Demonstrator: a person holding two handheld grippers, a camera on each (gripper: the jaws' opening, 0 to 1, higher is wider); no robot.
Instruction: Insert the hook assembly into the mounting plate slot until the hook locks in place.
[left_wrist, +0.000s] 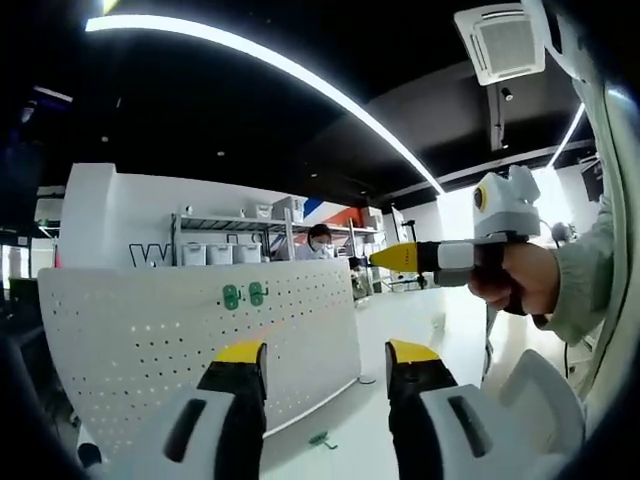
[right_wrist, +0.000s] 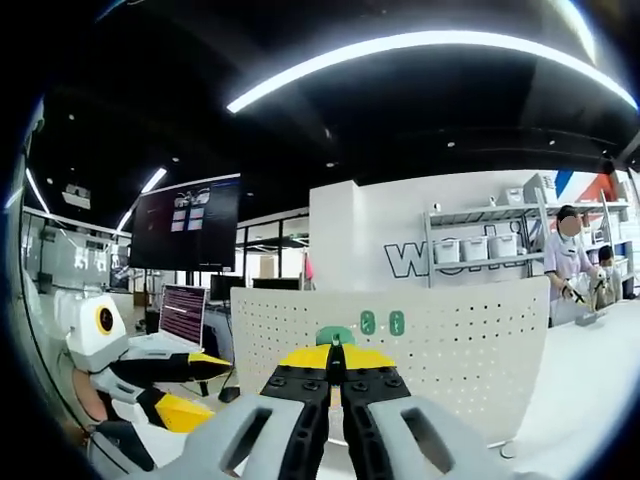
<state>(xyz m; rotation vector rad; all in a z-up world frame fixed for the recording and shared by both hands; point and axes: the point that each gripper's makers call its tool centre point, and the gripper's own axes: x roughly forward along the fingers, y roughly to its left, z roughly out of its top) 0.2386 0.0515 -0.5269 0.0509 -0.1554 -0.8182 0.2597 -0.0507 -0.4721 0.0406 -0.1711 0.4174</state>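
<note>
In front of the pegboard plate (right_wrist: 400, 340), the right gripper (right_wrist: 336, 372) clamps a green hook (right_wrist: 334, 336); left gripper (left_wrist: 325, 365) gapes empty. Approach step; next needs slot alignment.

Long ceiling light strips (left_wrist: 300, 75) arc brightly across both views against a dark ceiling and burn out to plain white. The fisheye lens bends these strips and the white pegboard (left_wrist: 150, 330) into curves, most strongly toward the edges. The pegboard and the white counter (left_wrist: 410, 320) are evenly lit, with soft shadows only. Far shelves (right_wrist: 480, 245) look slightly soft, and a window behind them glares.
</note>
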